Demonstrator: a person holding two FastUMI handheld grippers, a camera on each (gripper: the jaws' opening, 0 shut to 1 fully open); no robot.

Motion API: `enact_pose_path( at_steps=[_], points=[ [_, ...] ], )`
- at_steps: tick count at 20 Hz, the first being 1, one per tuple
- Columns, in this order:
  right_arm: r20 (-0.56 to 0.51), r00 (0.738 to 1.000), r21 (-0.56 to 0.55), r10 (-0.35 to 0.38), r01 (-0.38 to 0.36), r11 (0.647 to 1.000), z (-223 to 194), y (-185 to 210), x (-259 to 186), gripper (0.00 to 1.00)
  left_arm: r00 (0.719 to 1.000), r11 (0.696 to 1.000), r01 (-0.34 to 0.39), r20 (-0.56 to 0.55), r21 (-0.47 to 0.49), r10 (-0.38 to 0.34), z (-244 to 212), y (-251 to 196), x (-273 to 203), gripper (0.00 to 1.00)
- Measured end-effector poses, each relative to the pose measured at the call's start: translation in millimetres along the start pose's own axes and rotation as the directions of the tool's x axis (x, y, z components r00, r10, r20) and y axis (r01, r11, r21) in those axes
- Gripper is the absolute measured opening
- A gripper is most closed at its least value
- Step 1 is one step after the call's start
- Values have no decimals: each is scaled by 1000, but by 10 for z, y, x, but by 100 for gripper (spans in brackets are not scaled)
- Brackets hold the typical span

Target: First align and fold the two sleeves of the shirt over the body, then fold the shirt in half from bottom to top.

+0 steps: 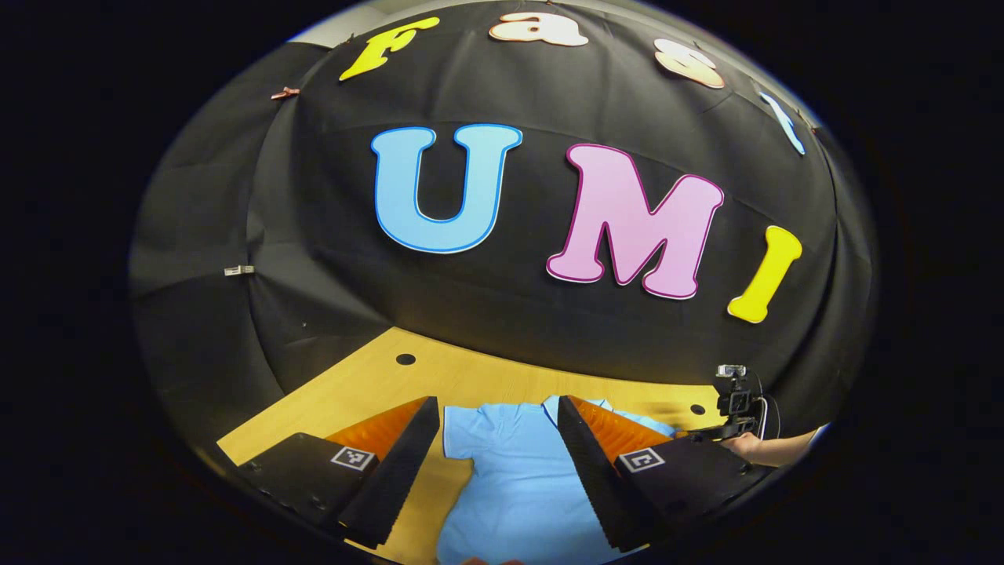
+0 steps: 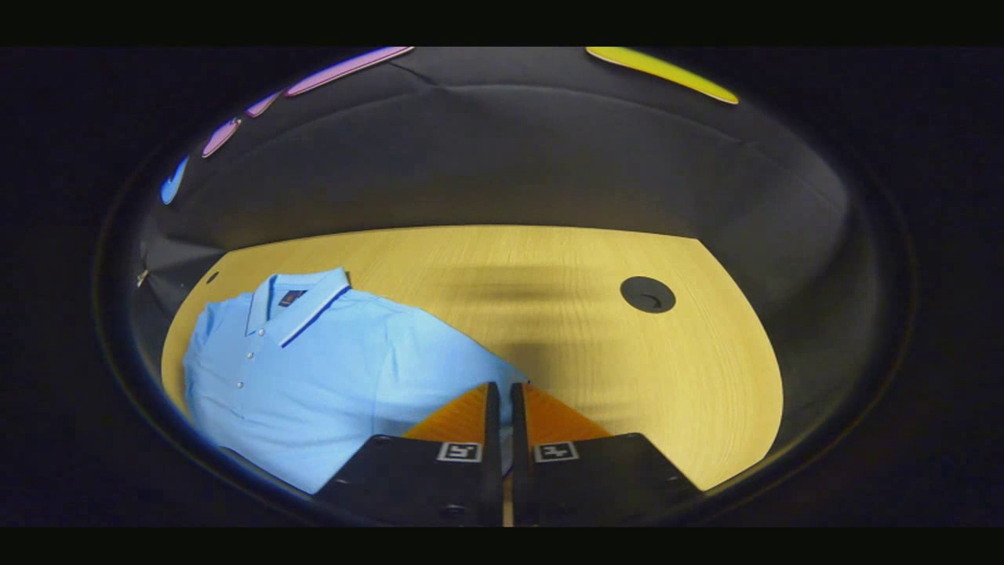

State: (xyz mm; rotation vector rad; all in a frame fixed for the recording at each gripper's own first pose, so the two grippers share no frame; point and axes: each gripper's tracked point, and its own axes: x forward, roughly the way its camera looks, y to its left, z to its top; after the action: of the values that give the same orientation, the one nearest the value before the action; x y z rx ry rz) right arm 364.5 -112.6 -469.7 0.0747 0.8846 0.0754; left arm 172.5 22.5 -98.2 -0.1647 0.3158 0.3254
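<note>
Shirt: one light blue polo shirt (image 2: 329, 377) lies flat on the table (image 2: 627, 369), collar toward the booth wall, front up. In the right gripper view it fills the table's left part; in the left gripper view its body (image 1: 510, 486) shows between that gripper's two fingers.
Collar: one, with a dark stripe along its edge (image 2: 314, 314) and a small dark label inside.
Buttons: three small white ones (image 2: 249, 355) run down the placket (counted in the right gripper view).
Sleeves: one short sleeve (image 2: 463, 369) reaches out toward the right gripper; the other is at the far left edge, hard to make out.
Left gripper (image 1: 498, 428): fingers spread wide apart, above the shirt near its collar end, holding nothing.
Right gripper (image 2: 504, 392): fingers drawn nearly together, a thin slit between them, tips at the sleeve's edge; they may pinch a bit of cloth, but I cannot tell from here.
Same gripper, seen afar: in the left gripper view it sits at the right (image 1: 736, 404), with a hand (image 1: 745, 446) behind it.
Table holes: one dark round hole (image 2: 648, 294) at the right, well apart from the shirt; a second small one (image 2: 212, 276) at the far left corner.
Wall: black cloth behind the table.
</note>
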Motion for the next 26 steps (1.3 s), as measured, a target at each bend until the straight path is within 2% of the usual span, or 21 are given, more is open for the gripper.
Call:
enact_pose_path(
  at_steps=[2,4,9,10,13,17,21,22,23,25,26],
  points=[
    [0,1000,29,11,-11,1000,20,19,-14,14,1000,1000,2,-1,9,-2,13,-12,2,97],
    [11,999,42,30,-30,999,57,65,-41,3,1000,1000,5,1,11,-5,17,1,-32,97],
    [72,989,17,125,-127,992,346,519,-272,12,1000,1000,-19,-2,-10,19,-7,172,-56,97],
    [79,985,3,151,-151,988,389,655,-314,8,1000,1000,-24,0,-10,24,-3,211,-62,97],
    [64,973,-40,222,-220,975,400,1074,-399,8,1000,999,-30,4,-13,30,-16,334,-56,97],
    [12,971,-56,237,-236,970,247,1376,-294,8,999,999,-32,-19,-29,31,-94,520,-68,97],
    [-27,975,-44,222,-223,974,77,1468,-124,8,999,999,-39,-35,7,39,-161,728,-48,97],
    [-40,974,-40,223,-224,974,20,1489,-102,3,998,999,-37,-42,9,37,-183,772,-26,97],
    [-46,973,-35,224,-226,974,-16,1511,-81,3,998,999,-34,-46,9,34,-198,802,-22,97],
    [-56,967,-19,249,-250,968,-52,1597,-105,7,998,999,-31,-54,16,32,-260,857,8,97],
    [-65,962,-10,264,-265,964,-80,1648,-111,16,998,999,-30,-61,20,32,-303,879,54,97]
  ],
)
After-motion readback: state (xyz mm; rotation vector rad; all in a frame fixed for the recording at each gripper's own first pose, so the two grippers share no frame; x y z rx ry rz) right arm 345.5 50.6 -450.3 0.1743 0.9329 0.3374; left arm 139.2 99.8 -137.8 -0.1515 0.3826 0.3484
